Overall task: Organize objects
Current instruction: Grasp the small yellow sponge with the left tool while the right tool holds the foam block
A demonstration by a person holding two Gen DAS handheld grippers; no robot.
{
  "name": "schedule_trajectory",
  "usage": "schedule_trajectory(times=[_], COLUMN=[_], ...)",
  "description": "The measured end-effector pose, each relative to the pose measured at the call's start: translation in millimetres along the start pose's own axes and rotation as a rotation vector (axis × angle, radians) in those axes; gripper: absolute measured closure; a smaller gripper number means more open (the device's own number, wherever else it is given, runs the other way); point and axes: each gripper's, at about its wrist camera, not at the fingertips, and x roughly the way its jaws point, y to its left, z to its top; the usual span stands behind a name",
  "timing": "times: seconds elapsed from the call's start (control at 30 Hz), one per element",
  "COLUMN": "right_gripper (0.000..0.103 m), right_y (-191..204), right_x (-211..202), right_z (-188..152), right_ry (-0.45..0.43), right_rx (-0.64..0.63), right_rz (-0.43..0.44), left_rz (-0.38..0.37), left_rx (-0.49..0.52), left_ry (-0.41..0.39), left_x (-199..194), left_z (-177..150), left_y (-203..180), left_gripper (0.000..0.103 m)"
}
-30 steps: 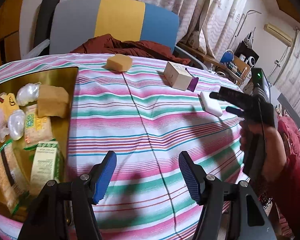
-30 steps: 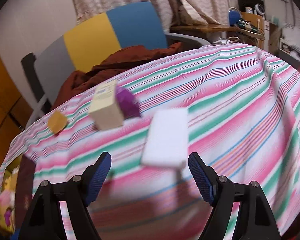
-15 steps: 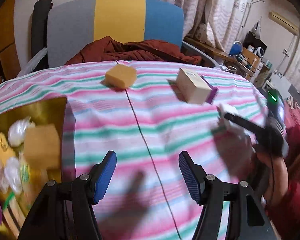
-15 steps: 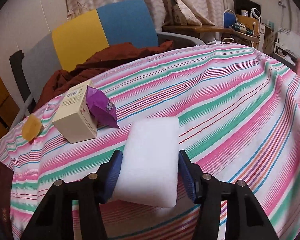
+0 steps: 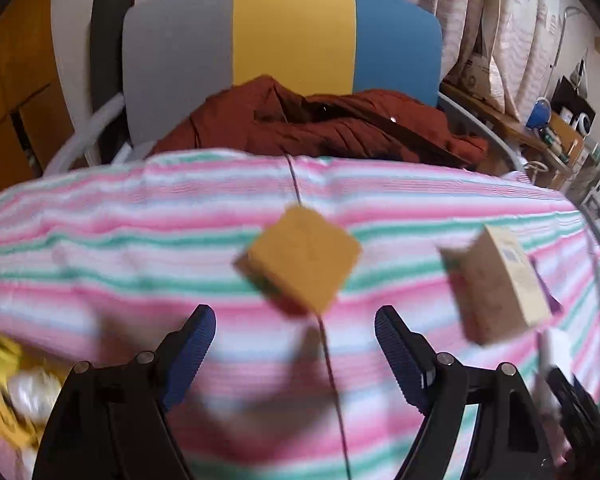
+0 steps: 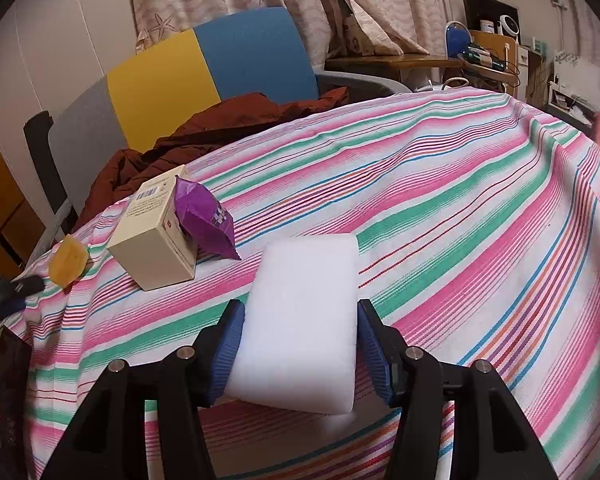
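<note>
Right tool (image 6: 298, 340) grips a white sponge (image 6: 300, 320) above the striped desk (image 6: 460, 220); left tool (image 5: 296, 354) gapes before a yellow block (image 5: 302, 258).

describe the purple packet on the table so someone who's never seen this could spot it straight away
Start at the striped tablecloth in front of the grey, yellow and blue chair. Near its far left edge sits a cream box, and the purple packet leans against that box's right side. It is the only purple, crinkled thing there; the sponge is yellow and the foam block is white.
</note>
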Motion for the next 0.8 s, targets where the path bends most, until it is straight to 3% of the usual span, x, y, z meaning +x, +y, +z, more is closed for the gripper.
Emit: schedule_trajectory(times=[0.17,0.3,0.4,0.53,0.63,0.8], right_gripper=[0.045,0.045,0.045,0.045,0.045,0.045], right_y=[-3,-3,-4,-6,-5,-5], right_x=[0,-1,-1,-2,-2,-2], right_z=[-1,-1,-2,-3,-3,-3], right_ry=[-0.008,-0.013,-0.015,-0.018,-0.020,-0.023], right_rx=[0.015,0.019,0.021,0.024,0.022,0.022], right_rz=[0.017,0.023,0.026,0.029,0.027,0.028], left_rz=[0.062,0.045,0.029,0.024,-0.009,-0.069], left_rx=[0.117,0.149,0.157,0.142,0.068,-0.006], left_ry=[-0.050,-0.044,-0.048,-0.057,-0.051,-0.045], left_x=[23,37,42,41,38,28], left_z=[12,10,7,3,-2,-23], left_y=[-8,-11,-14,-16,-10,-7], left_gripper=[0.017,0.017,0.035,0.043,0.046,0.065])
